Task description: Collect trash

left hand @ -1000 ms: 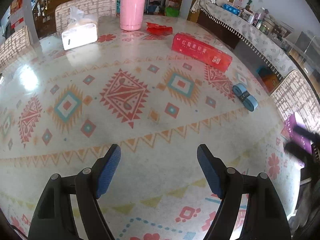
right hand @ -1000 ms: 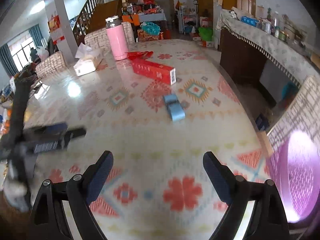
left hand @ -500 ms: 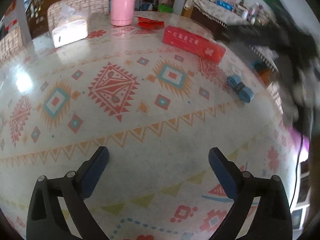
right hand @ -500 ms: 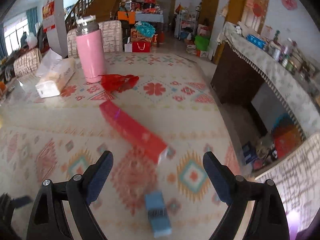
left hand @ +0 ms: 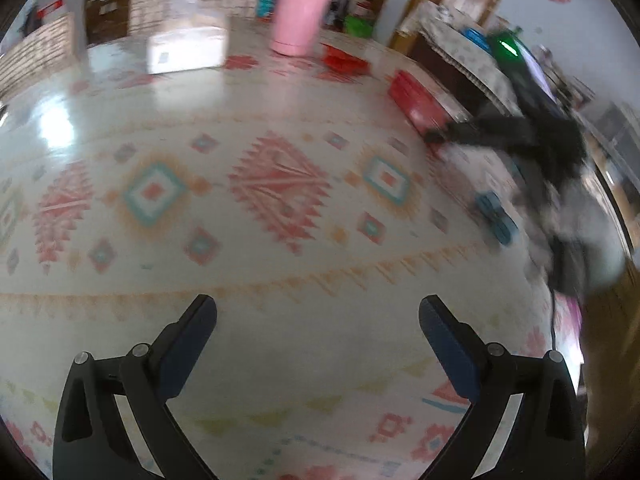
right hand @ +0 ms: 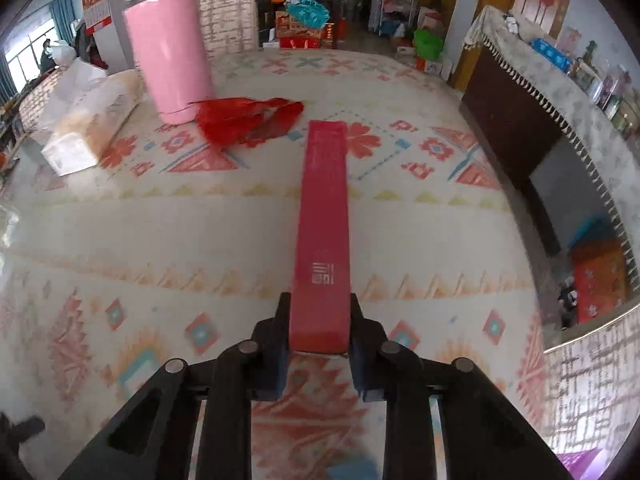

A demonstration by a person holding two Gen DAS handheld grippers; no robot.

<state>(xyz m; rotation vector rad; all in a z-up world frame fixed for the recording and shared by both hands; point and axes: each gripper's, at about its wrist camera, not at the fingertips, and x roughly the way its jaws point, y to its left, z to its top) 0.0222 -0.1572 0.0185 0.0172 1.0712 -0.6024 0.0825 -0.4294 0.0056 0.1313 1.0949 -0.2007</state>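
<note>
My right gripper [right hand: 319, 322] is shut on the near end of a long red box [right hand: 323, 216] that lies on the patterned tablecloth [right hand: 200, 232]. In the left wrist view the same red box [left hand: 416, 100] shows at the right, with the right gripper [left hand: 436, 135] on it as a blurred dark shape. A crumpled red wrapper [right hand: 248, 118] lies beyond the box, beside a pink bottle [right hand: 170, 52]. A small blue packet [left hand: 496, 220] lies near the table's right edge. My left gripper [left hand: 318, 330] is open and empty above the tablecloth.
A white tissue pack [right hand: 88, 124] lies at the far left; it also shows in the left wrist view [left hand: 186, 46]. The pink bottle [left hand: 302, 8] stands at the back. A dark sideboard [right hand: 520, 128] stands right of the table. A chair back [right hand: 592, 368] is at the right edge.
My right gripper moved forward over the table and closed on the near end of the red box. My left gripper opened wider and shifted slightly; it stays empty.
</note>
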